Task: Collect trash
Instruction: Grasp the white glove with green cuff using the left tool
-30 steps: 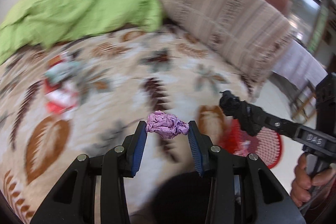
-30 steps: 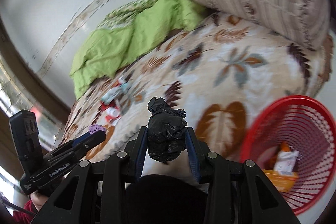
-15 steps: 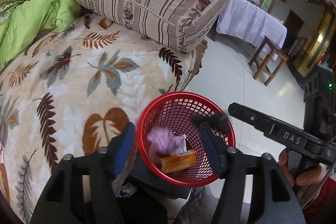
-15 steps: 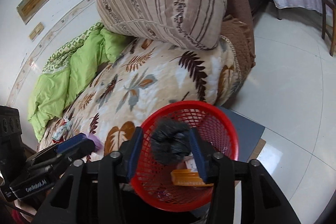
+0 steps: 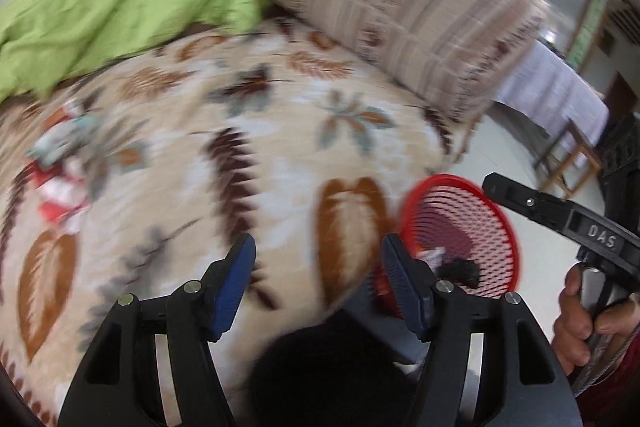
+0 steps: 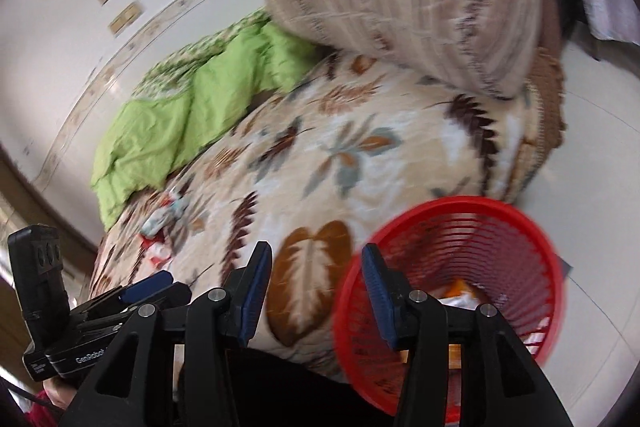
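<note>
My left gripper (image 5: 320,277) hangs open over the leaf-patterned bedspread (image 5: 280,131), nothing between its blue pads. To its right the red mesh basket (image 5: 480,227) stands by the bed's edge, with a black wad (image 5: 460,271) and some packaging inside. My right gripper (image 6: 316,289) is also open and holds nothing; it sits at the basket's (image 6: 500,247) left rim, and an orange box (image 6: 456,285) shows inside. A small heap of red, white and teal wrappers (image 5: 60,179) lies on the bed's left side, also seen in the right wrist view as the wrappers (image 6: 164,223).
A striped bolster pillow (image 5: 400,7) and a crumpled green blanket (image 5: 120,11) fill the far side of the bed. White tiled floor (image 6: 592,147) lies to the right of the bed and basket. A hand (image 5: 576,311) grips the right gripper's handle.
The purple wad left my left gripper and the black bag left my right gripper; both went into the red basket. Both grippers opened, then swung back from the basket toward the bed.
</note>
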